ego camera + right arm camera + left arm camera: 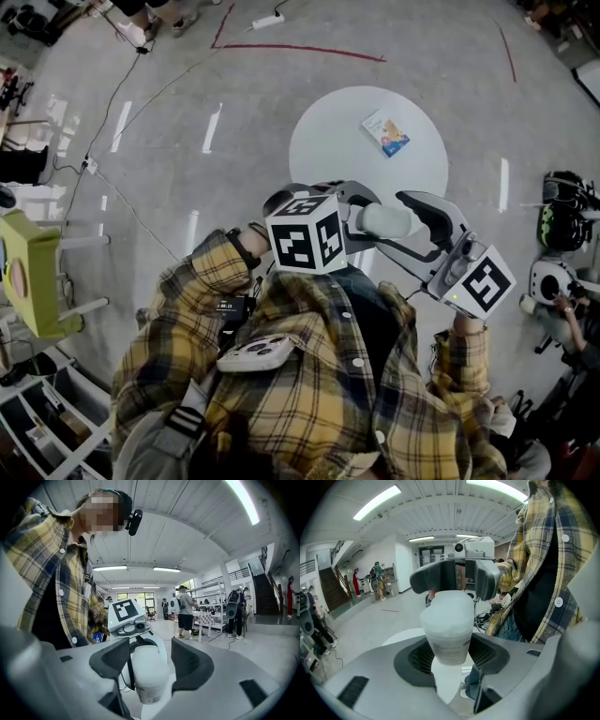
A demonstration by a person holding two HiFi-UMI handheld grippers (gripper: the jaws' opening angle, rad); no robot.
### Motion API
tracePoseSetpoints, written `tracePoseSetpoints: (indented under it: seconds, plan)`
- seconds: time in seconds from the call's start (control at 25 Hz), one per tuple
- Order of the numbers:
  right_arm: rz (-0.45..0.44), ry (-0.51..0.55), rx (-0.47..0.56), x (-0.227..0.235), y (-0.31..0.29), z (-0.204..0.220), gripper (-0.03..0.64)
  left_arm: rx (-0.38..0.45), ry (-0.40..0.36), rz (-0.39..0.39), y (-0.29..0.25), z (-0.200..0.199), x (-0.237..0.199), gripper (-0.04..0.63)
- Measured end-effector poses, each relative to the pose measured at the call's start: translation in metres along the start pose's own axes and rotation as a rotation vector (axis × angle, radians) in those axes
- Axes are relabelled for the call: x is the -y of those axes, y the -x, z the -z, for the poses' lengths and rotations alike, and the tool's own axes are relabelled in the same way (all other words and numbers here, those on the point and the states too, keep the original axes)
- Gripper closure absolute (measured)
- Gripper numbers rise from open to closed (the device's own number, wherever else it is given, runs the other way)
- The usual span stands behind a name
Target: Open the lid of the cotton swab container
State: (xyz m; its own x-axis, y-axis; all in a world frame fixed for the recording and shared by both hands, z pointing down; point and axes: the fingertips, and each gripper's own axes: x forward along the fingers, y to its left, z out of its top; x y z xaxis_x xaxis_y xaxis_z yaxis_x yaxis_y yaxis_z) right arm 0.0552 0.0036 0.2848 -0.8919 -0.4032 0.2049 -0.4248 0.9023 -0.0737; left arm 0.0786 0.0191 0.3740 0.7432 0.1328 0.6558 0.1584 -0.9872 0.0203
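- Right now I'm at the lid step. My left hand-held gripper (449,659) is clamped on the body of the cotton swab container (446,620) and holds it in the air in front of my chest, above and well apart from the round white table (328,155).
- My right hand-held gripper (150,660) is released. Its jaws stand wide on either side of the container's other end, with a gap on both sides and neither pad pressing.
- As far as I can judge, the lid is not yet off: the wider frosted section sits flush on the narrower body and I see no opening.
- Next, I reckon, the right jaws must close squarely on that lid section and twist or pull it away while the left grip stops the body from turning. I cannot tell whether the lid screws on or pushes on.
- The container is a small cylinder of milky, translucent plastic, smooth-walled, with a printed paper band round the narrower part.
- Both sets of pads are dark, curved and finely ribbed. That should help on such slick plastic, though I'd expect a round wall to slip if it's gripped off-centre.
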Motion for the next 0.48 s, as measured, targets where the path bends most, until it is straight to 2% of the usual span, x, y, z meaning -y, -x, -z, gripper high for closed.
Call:
tracePoseSetpoints:
  seconds: [0.48]
  plan:
    - [-0.047, 0.013, -0.033, -0.009, -0.013, 0.008, 0.355, 0.028, 0.000, 0.027, 0.005, -0.015, 0.009, 0.365]
